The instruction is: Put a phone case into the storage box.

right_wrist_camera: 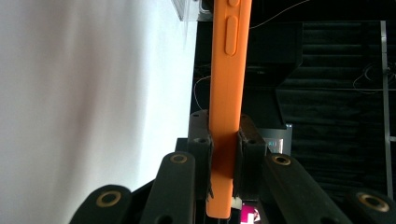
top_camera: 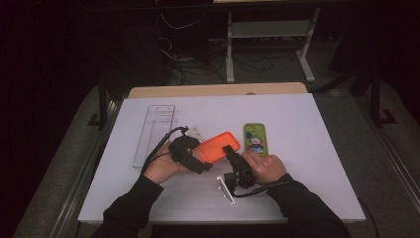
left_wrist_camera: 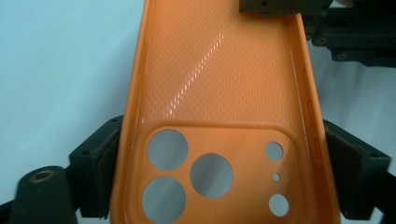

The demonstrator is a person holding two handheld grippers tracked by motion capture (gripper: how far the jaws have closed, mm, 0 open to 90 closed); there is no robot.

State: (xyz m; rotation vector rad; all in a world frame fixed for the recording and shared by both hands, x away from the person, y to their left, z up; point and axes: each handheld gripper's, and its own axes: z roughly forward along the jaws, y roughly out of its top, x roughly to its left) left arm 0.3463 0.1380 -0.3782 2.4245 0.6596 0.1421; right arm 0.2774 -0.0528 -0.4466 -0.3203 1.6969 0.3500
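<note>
The work in hand looks like fitting the orange phone case [top_camera: 218, 147] onto the phone with the cartoon back [top_camera: 255, 139], and it seems only partly under way. The case is off the table and held between the two grippers, while the phone lies apart from it, beyond the right gripper [top_camera: 231, 152] on the white table [top_camera: 307, 168]. A clear plastic tray [top_camera: 154, 133] lies past the left gripper [top_camera: 197, 151], untouched. What is left, by my judgement, is to bring the case over to the phone and press the two together.

In the right gripper view the jaws are clamped on the thin edge of the case, one pad on each face, with the side buttons running away above the fingertips.

In the left gripper view the camera end of the case lies between the jaws, with the lens cut-outs just ahead of them. The jaws stand spread to the width of the case, a pad beside each long edge. The pads appear to rest at the rims rather than squeeze them, so I read this gripper as slack.
</note>
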